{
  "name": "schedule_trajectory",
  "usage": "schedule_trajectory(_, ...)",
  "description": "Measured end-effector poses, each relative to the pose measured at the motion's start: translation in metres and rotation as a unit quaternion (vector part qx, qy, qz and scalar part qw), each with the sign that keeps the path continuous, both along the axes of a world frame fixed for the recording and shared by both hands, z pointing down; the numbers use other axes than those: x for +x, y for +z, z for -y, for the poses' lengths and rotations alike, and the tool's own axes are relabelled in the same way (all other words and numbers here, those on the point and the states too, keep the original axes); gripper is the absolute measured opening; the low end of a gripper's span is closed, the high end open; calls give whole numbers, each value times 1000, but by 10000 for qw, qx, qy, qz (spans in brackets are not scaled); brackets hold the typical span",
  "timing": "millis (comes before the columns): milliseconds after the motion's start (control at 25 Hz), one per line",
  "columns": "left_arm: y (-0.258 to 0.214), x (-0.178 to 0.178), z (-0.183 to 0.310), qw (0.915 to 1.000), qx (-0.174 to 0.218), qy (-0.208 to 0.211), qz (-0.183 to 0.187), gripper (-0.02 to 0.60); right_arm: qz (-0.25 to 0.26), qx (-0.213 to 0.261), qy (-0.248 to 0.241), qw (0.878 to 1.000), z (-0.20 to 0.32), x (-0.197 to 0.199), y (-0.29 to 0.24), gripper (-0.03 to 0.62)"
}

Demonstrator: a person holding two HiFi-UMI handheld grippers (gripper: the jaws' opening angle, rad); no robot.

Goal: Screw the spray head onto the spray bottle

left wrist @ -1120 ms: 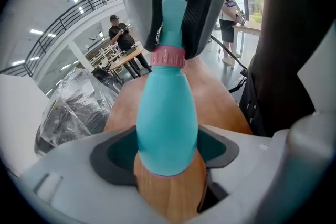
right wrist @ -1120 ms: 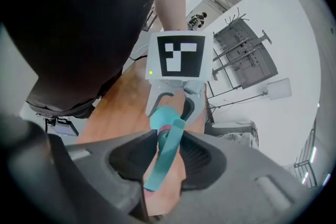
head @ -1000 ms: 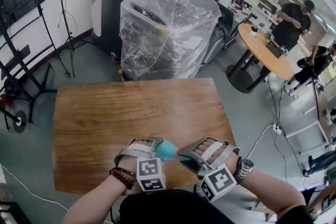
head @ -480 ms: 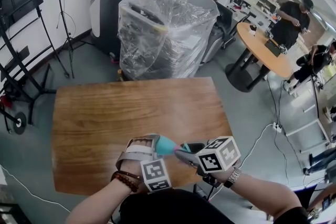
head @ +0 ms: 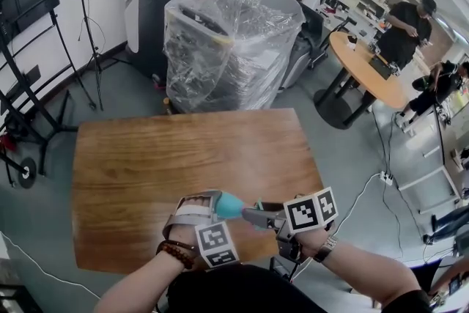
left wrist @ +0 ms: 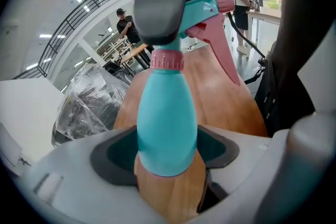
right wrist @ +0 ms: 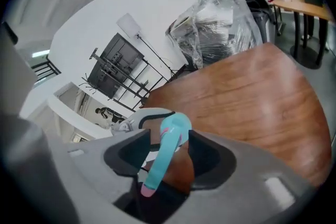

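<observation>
Over the wooden table [head: 146, 157], the left gripper [head: 216, 203] is pinching the teal spray bottle [head: 230, 207] by its base, long axis running crosswise, neck pointing at the right gripper [head: 258, 217], whose jaws, just opening, are loosely straddling the spray head [right wrist: 176, 128]

grey left gripper [head: 213, 200], black-and-white marker cubes [head: 215, 244], brown bead bracelet [head: 174, 251], metal wristwatch [head: 323, 249], dark top [head: 242, 291]

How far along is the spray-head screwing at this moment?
Done: the spray head sits on the spray bottle, its pink collar on the neck. In hand: the left gripper clamps the bottle; the right gripper has just opened its jaws, the head loose between them. Left: tightness cannot be told; perhaps another twist.
</observation>
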State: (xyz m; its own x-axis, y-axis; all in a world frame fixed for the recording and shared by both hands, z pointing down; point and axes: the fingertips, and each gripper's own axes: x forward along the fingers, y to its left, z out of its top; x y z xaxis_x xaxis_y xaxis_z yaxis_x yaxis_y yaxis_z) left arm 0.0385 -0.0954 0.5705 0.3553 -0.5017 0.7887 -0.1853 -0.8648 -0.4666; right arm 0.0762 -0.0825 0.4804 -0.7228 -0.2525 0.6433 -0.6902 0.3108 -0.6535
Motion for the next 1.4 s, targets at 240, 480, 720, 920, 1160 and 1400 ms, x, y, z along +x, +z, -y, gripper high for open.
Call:
schedule_trajectory(240,11,-11,-2,9982,-575,20,-156,368,-337,1441,-478,9878,14,17,-41,233)
schedule_trajectory(480,15,-21,-6,9946,-955,402,-63,368,-2693,4219,-3270,8015,-4,15,-54,233)
schedule_trajectory(720,12,-7,-20,9896,-1106,915,-55,370,-3773,5049,-5270,5701,-38,-3,-12,233)
schedule_trajectory(920,7,6,-34,9856,-1115,1272,-56,370,-3853,5174,-5924,4827,-50,-11,11,222)
schedule_trajectory(1160,0,9,-31,9874,-853,1328,-64,370,-3725,5072,-5744,5236,-48,-15,15,123)
schedule_trajectory(1400,-3,11,-17,9943,-484,927,-216,368,-2362,3130,-3863,8349,-25,-11,11,121)
